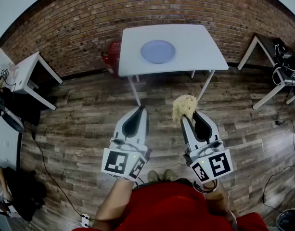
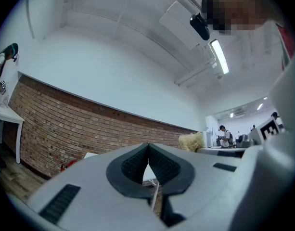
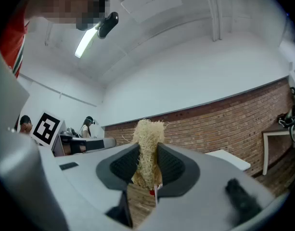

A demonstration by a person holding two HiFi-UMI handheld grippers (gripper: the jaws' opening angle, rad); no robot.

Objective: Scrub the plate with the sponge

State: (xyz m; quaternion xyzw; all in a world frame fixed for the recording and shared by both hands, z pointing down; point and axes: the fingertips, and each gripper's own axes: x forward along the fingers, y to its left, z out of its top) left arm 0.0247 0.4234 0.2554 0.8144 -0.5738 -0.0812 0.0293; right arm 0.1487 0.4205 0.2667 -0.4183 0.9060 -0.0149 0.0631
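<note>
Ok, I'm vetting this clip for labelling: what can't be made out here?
Plate: too small in the head view to tell clean from dirty; not seen in either gripper view.
Red thing: head view, the table hides part of it.
Sponge: right gripper view, the right tool's jaws cover its sides.

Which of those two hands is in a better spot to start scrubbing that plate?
Right: the right gripper is clamped on the sponge, while the left gripper is shut and empty. The plate lies on the table ahead of both.
</note>
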